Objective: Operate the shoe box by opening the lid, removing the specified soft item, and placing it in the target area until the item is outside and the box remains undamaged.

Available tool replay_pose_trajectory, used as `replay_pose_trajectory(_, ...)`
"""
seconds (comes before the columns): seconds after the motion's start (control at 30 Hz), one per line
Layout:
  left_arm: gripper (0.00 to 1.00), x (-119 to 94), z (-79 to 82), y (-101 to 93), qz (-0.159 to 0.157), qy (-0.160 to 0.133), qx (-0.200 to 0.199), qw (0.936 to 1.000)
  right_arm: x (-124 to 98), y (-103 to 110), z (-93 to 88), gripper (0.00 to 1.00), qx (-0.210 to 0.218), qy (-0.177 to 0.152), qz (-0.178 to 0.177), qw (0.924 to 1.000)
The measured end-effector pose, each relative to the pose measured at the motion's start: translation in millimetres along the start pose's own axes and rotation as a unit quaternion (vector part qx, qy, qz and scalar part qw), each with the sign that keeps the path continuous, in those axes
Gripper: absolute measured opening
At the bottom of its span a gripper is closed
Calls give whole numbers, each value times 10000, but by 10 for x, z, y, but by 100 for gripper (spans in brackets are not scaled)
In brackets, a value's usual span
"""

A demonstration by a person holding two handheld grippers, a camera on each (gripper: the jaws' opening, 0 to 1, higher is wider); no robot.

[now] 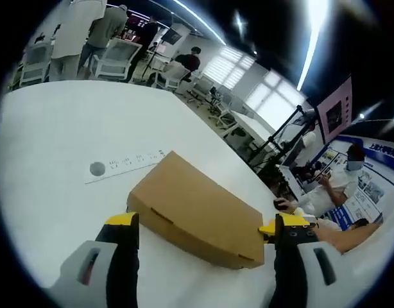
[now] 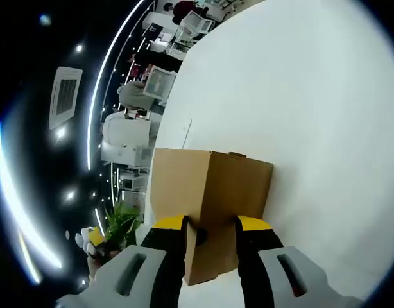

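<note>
Yellow-tipped fingers (image 2: 174, 224) of the right gripper (image 2: 210, 226) stood partly closed around the near corner of the shoe box (image 2: 210, 192), both pads against the cardboard in the right gripper view. The left gripper (image 1: 206, 221) was spread wide, its fingers (image 1: 122, 220) flanking the box's long side without a clear grip on it. The brown box (image 1: 194, 208) lay closed and flat on the white surface (image 1: 62, 141), just beside a white ruler-like strip (image 1: 123, 165). Plain cardboard would likely be light, stiff yet easily creased, so the lid's front lip looked the safest hold. Nothing showed of the soft item, presumably still inside.
</note>
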State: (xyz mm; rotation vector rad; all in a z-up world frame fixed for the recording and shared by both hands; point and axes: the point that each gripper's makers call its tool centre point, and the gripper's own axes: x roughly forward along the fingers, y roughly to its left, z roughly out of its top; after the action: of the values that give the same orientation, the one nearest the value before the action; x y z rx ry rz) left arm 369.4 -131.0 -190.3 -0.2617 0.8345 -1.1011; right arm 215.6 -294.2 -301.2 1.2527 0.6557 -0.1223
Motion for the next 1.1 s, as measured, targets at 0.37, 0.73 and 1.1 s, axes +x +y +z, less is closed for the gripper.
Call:
replay_pose_trajectory(0.37,89,350,366,206,-10,183,416,9990,-8,-7,6,28,-21,59,24,10000)
replay_pose_trajectory(0.73,80,596,375,521,40,809,408,9959,-5,-7,6,28,-51,88,37,9999)
replay_pose_trajectory(1.1,80,815,491,719,19,1017,226,9946,5,-9,2,28,-65,193,165,9997)
